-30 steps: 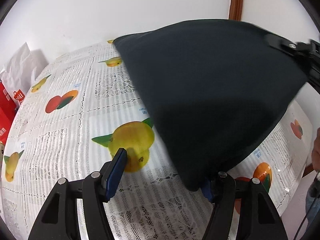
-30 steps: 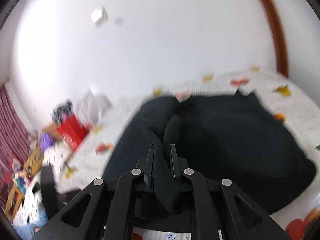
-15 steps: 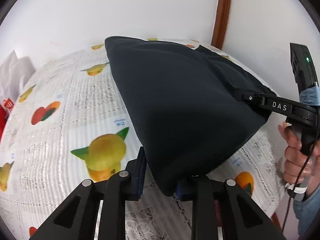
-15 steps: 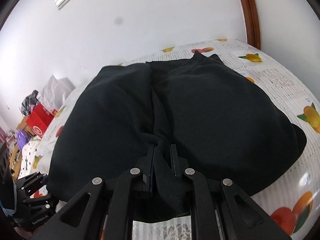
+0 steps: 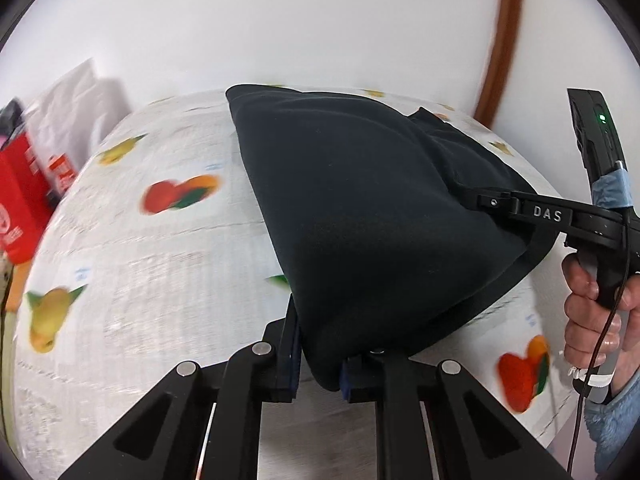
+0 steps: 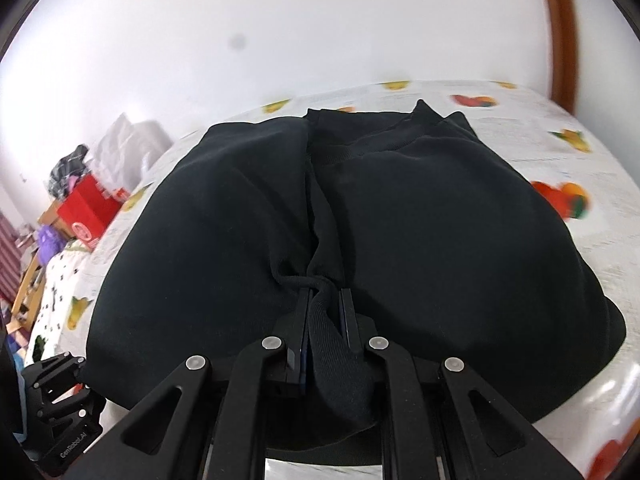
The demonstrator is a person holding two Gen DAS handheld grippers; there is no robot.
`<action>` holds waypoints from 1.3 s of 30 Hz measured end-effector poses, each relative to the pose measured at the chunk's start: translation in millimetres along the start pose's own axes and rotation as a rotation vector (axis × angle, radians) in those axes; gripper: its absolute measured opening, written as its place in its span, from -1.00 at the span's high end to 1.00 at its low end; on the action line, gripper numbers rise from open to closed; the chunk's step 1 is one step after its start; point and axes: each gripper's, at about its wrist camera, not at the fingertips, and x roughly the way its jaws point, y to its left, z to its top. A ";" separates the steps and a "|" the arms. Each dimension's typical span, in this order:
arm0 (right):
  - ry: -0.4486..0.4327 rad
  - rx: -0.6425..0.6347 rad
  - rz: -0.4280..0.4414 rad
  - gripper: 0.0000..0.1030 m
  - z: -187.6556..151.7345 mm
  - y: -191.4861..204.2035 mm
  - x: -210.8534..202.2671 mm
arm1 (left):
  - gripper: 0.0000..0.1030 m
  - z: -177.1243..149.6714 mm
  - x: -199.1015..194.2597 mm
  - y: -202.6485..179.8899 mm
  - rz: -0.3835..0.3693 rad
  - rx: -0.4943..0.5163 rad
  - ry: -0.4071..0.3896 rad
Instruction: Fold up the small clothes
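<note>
A black garment (image 5: pixel 360 216) lies spread over the fruit-print tablecloth (image 5: pixel 160 248), its near edge lifted off the cloth. My left gripper (image 5: pixel 318 364) is shut on the garment's near left corner. My right gripper (image 6: pixel 325 320) is shut on a bunched ribbed edge of the same garment (image 6: pixel 440 232). In the left wrist view the right gripper (image 5: pixel 496 202) grips the garment from the right, held by a hand (image 5: pixel 600 320). In the right wrist view the left gripper's body (image 6: pixel 56 408) shows at the lower left.
A red box (image 5: pixel 20 200) and white bags (image 5: pixel 76 116) stand at the table's far left; the box also shows in the right wrist view (image 6: pixel 88 208). A white wall with a brown door frame (image 5: pixel 500 40) is behind. The table's edge runs close on the right.
My left gripper has closed from open onto the garment's corner. Both grippers have drawn the garment down and toward the near edge, and it now lies flatter.
</note>
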 end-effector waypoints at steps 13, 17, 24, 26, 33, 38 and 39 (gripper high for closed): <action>0.019 -0.018 0.131 0.04 17.1 33.9 7.2 | 0.49 -10.9 -9.2 44.9 -0.041 -0.075 0.015; 0.071 -0.030 0.150 0.04 19.3 45.5 28.8 | 0.28 -8.5 1.2 41.4 -0.039 -0.079 0.033; 0.076 -0.041 0.154 0.40 20.4 55.4 39.8 | -0.21 -2.7 10.7 32.9 -0.032 -0.069 0.042; 0.067 -0.051 0.155 0.53 19.3 56.2 37.8 | -0.34 -2.2 12.7 32.4 -0.018 -0.071 0.045; -0.006 -0.036 0.184 0.78 24.0 57.0 20.4 | -0.49 -3.9 19.2 20.8 0.087 -0.015 0.048; -0.151 -0.073 0.203 0.81 35.6 55.8 -26.4 | -0.50 -5.1 18.9 17.3 0.123 -0.001 0.037; -0.183 -0.074 0.201 0.82 36.9 52.7 -36.8 | -0.50 -5.0 19.0 17.2 0.126 0.000 0.035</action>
